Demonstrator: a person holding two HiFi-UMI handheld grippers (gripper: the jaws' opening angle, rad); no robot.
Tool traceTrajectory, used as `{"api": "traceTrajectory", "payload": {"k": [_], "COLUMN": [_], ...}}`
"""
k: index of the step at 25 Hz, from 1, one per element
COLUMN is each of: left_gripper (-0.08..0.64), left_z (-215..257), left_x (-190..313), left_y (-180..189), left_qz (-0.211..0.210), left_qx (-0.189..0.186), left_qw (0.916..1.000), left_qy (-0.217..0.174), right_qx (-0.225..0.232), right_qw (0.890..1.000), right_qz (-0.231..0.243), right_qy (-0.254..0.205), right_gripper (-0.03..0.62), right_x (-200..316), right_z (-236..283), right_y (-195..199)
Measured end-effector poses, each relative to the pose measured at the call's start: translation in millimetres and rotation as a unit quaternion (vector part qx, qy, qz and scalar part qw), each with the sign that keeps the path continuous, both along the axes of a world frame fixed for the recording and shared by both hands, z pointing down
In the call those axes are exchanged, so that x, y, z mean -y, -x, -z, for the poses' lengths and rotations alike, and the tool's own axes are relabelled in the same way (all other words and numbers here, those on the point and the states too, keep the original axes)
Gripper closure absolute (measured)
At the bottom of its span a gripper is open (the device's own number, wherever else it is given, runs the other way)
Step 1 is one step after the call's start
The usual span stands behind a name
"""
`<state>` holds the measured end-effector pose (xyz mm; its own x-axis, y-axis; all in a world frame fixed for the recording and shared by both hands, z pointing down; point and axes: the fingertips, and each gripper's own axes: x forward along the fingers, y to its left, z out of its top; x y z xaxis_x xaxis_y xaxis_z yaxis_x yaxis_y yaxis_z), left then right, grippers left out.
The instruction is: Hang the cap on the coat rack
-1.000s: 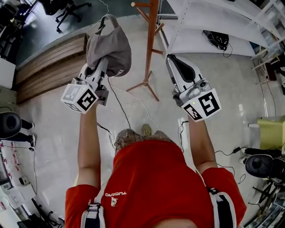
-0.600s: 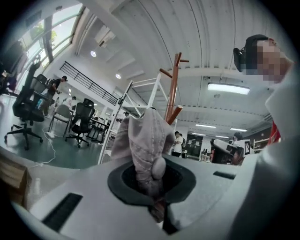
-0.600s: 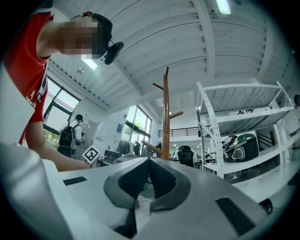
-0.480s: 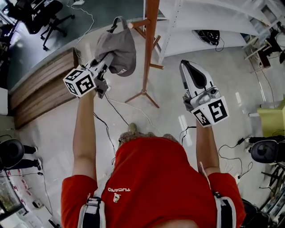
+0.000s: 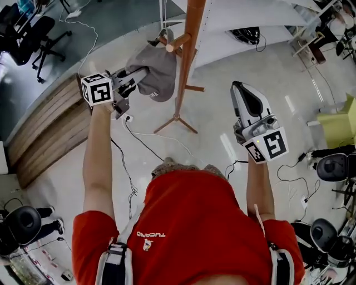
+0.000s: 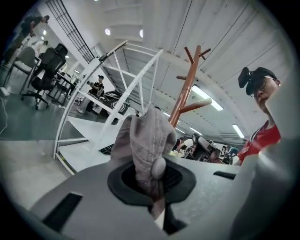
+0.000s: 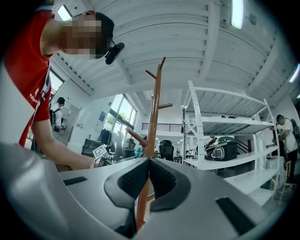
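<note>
A grey cap (image 5: 158, 69) hangs from my left gripper (image 5: 146, 71), which is shut on its fabric. The cap's back strap sits right by an upward-slanting peg (image 5: 177, 43) of the brown wooden coat rack (image 5: 188, 61); I cannot tell whether it is hooked over it. In the left gripper view the cap (image 6: 145, 140) bunches between the pads of the left gripper (image 6: 157, 171), with the coat rack (image 6: 187, 89) just behind. My right gripper (image 5: 240, 86) is held to the right of the pole, shut and empty. The right gripper (image 7: 149, 161) looks toward the coat rack (image 7: 154, 108).
The rack's base legs (image 5: 175, 119) spread on the pale floor, with cables (image 5: 144, 139) trailing near them. A wooden platform (image 5: 44, 128) lies to the left, white shelving (image 5: 250, 16) behind the rack, office chairs (image 5: 28, 28) at the far left.
My left gripper has carried the cap up and rightward, from beside the rack to its peg. The right gripper has stayed shut at the pole's right.
</note>
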<state>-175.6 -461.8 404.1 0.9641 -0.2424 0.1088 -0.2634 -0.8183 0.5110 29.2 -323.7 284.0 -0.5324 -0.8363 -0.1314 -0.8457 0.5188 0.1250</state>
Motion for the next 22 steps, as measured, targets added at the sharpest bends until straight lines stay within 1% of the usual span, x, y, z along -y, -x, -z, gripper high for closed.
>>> {"api": "traceTrajectory", "payload": {"k": [3,5,6,7,8,9,10,12,15,16,19,22], "left_gripper": [0.540,0.540,0.540,0.525,0.455,0.364,0.309,0.245,0.215,0.209,0.149,0.120], "left_z": [-20.5,-33.0,-37.0,-39.6,-40.9,-41.6,-42.5,-44.8,-48.3,-49.6,-54.7,-58.1], "left_x": [-1.8,-3.2,-3.7,-4.3,-5.0,-5.4,-5.0,-2.9,3.2,6.1,15.1,18.1], "left_y": [-4.3,-5.1,-6.1,-8.1,-11.3,-15.8,-21.0,-30.2,-31.9,-29.9,-22.5,-13.4], "left_qz": [-0.056,-0.073,-0.077,-0.079,-0.081,-0.080,-0.074,-0.047,0.020,0.047,0.117,0.158], "left_qx": [0.019,0.024,0.021,0.015,0.008,0.003,0.000,0.000,0.003,0.009,0.036,0.053], "left_qw": [0.9982,0.9970,0.9968,0.9967,0.9966,0.9967,0.9973,0.9987,0.9982,0.9965,0.9874,0.9794], "left_qy": [0.006,0.008,0.009,0.011,0.012,0.010,0.003,-0.019,-0.056,-0.069,-0.100,-0.114], "right_qx": [-0.002,-0.003,-0.003,-0.003,-0.002,0.000,0.001,0.004,0.007,0.007,0.006,0.005], "right_qw": [1.000,0.999,0.999,0.999,0.999,0.999,0.999,0.999,0.999,0.999,0.999,0.999], "right_qz": [-0.022,-0.032,-0.035,-0.038,-0.039,-0.041,-0.041,-0.042,-0.040,-0.039,-0.033,-0.023], "right_qy": [0.006,0.011,0.014,0.017,0.020,0.023,0.025,0.028,0.029,0.029,0.029,0.027], "right_gripper": [0.569,0.569,0.569,0.569,0.569,0.569,0.569,0.569,0.569,0.569,0.569,0.569], "right_x": [-1.3,-2.5,-2.5,-2.2,-1.4,-0.2,1.2,3.1,2.8,2.5,2.2,2.6], "right_z": [-10.8,-17.5,-20.3,-22.4,-23.7,-24.2,-24.4,-25.0,-27.4,-28.0,-28.7,-27.7], "right_y": [6.0,12.3,14.8,16.6,17.5,17.5,16.5,14.3,15.4,16.5,20.6,26.5]}}
